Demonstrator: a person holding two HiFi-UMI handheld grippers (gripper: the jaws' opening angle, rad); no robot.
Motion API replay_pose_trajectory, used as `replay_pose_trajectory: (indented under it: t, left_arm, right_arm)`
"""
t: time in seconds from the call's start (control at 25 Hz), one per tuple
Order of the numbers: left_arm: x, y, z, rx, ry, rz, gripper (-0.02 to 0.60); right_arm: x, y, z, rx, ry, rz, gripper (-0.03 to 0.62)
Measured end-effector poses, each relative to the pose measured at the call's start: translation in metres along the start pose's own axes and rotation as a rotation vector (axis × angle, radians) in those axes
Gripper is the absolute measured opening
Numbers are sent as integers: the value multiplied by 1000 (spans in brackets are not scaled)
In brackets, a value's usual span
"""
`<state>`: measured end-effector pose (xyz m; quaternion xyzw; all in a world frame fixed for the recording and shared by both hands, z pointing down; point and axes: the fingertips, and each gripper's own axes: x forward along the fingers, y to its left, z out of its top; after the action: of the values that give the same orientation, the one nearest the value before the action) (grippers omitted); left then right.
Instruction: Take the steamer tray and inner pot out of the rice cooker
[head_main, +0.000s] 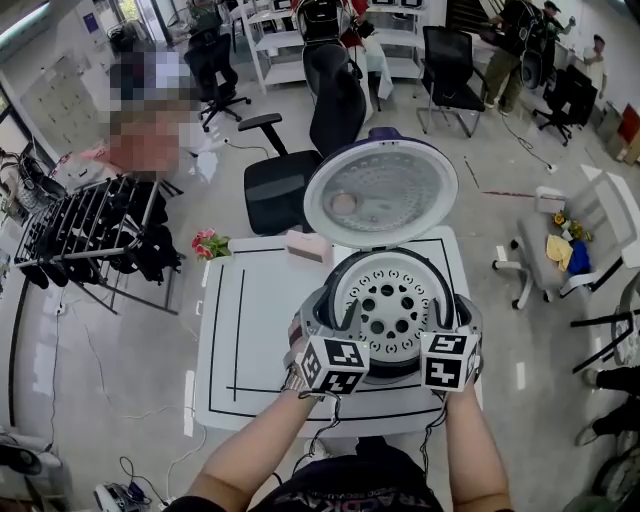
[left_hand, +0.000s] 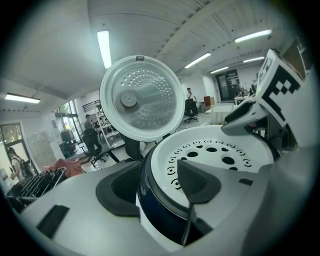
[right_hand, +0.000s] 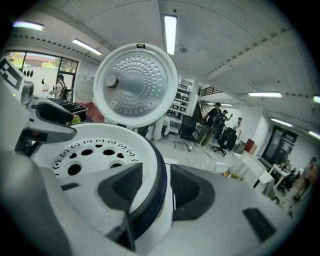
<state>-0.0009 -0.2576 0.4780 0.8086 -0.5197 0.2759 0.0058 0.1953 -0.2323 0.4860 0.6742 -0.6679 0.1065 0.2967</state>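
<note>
Two pairs of jaws stood spread, each straddling the rim. The left gripper (left_hand: 162, 179) had one pad outside the dark wall of the rice cooker (left_hand: 155, 210) and one over the steamer tray (left_hand: 215, 150). The right gripper (right_hand: 152, 187) mirrored it on the opposite side. Neither visibly pinched anything. The lid (head_main: 380, 195) was up, but the tray sat seated in the cooker on the table (head_main: 250, 330), so I judged that both removals remained. The inner pot lay hidden beneath the tray.
</note>
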Motion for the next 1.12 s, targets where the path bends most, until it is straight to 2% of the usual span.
replay_pose_trajectory:
  t: [0.08,0.24,0.36,0.52,0.72,0.84,0.92,1.0,1.04,1.08,1.12]
  left_arm:
    - [4,0,-4,-38,26,-25,233]
    - [10,2,-11,-209,118,-91,222]
    - [13,4,-14,-245,151,-102,204]
    - [13,5,-14,-227,158,-85,178]
    - [8,1,-8,-216,137,-69,163]
    - [4,0,-3,-203,113,-60,169]
    - [-2,6,7,-137,62,-2,153]
    - [-10,17,21,6,7,90,0]
    - [-11,20,24,65,2,113,0]
    - [-10,20,23,82,9,110,2]
    - [-8,18,18,49,20,86,2]
  right_arm:
    - [1,-1,1,-5,7,-1,163]
    - [4,2,1,-8,32,20,163]
    - [5,4,-1,24,45,44,163]
    - [7,6,-2,40,49,50,163]
    - [2,0,1,-72,52,-4,163]
    - [-1,-2,2,-103,36,-36,163]
    - [-2,-3,1,-102,29,-45,163]
    - [-2,-4,2,-106,26,-50,163]
    - [-2,-5,2,-108,27,-53,163]
    - [-2,-6,3,-107,29,-56,163]
    - [-2,-7,2,-107,30,-57,163]
